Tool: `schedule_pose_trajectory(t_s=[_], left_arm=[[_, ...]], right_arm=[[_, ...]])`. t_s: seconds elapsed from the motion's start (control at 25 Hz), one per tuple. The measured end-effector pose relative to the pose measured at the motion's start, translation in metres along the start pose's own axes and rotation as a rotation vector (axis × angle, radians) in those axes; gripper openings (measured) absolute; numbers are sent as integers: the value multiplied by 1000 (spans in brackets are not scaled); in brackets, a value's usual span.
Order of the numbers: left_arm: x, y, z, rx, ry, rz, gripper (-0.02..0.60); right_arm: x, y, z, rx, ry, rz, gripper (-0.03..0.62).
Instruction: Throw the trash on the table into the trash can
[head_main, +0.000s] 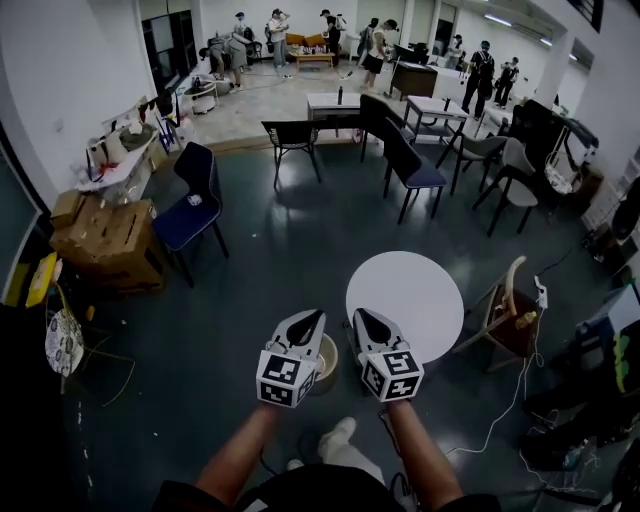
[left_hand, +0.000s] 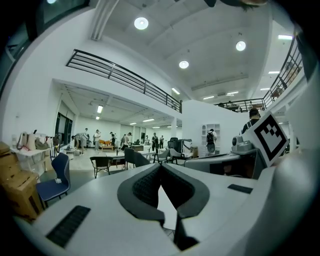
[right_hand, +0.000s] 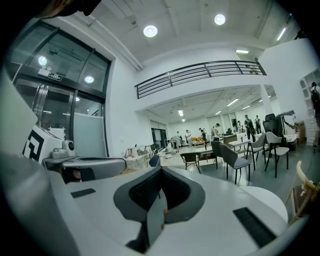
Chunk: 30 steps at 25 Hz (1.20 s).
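Note:
In the head view a round white table (head_main: 405, 295) stands just ahead of me, and its top looks bare, with no trash on it. A small round beige bin (head_main: 327, 364) sits on the floor, partly hidden under my left gripper (head_main: 314, 320). My right gripper (head_main: 361, 318) is held close beside the left, over the table's near left edge. Both point forward with jaws shut and nothing between them. The left gripper view shows the left gripper (left_hand: 160, 172) aimed level into the room. So does the right gripper view for the right gripper (right_hand: 160, 175).
A wooden chair (head_main: 506, 310) stands right of the table, with a power strip and white cable (head_main: 520, 385) on the floor. Cardboard boxes (head_main: 105, 240) and a blue chair (head_main: 192, 205) are at the left. Dark chairs (head_main: 410, 165) and people stand farther back.

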<state>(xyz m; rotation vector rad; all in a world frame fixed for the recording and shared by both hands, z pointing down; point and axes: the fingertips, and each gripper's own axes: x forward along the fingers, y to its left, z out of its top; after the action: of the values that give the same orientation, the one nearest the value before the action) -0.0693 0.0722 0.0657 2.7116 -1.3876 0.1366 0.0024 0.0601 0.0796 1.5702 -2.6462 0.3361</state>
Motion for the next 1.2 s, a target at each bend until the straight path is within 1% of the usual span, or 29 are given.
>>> schedule_pose_trajectory(t_s=[0.32,0.44,0.56,0.88,1.2], left_arm=[[-82,-21,14,19,-40,-10,15],[-115,-27,20,27,-79,5,15],[-142,-35,23,35,-99,-4,15],[-187,-56,27,22,-120,-52,15],[-204,-75,31,35,-119,-68,15]], right_arm=[[-50,69,6,-31,-26,5,18],[-70,93,5,-43,-33,4,18],[-87,113,4,-48,-43,2,18],[-124,149,3,-66,-60,-11,18],[-147,159,6,-68,-74,-6,18]])
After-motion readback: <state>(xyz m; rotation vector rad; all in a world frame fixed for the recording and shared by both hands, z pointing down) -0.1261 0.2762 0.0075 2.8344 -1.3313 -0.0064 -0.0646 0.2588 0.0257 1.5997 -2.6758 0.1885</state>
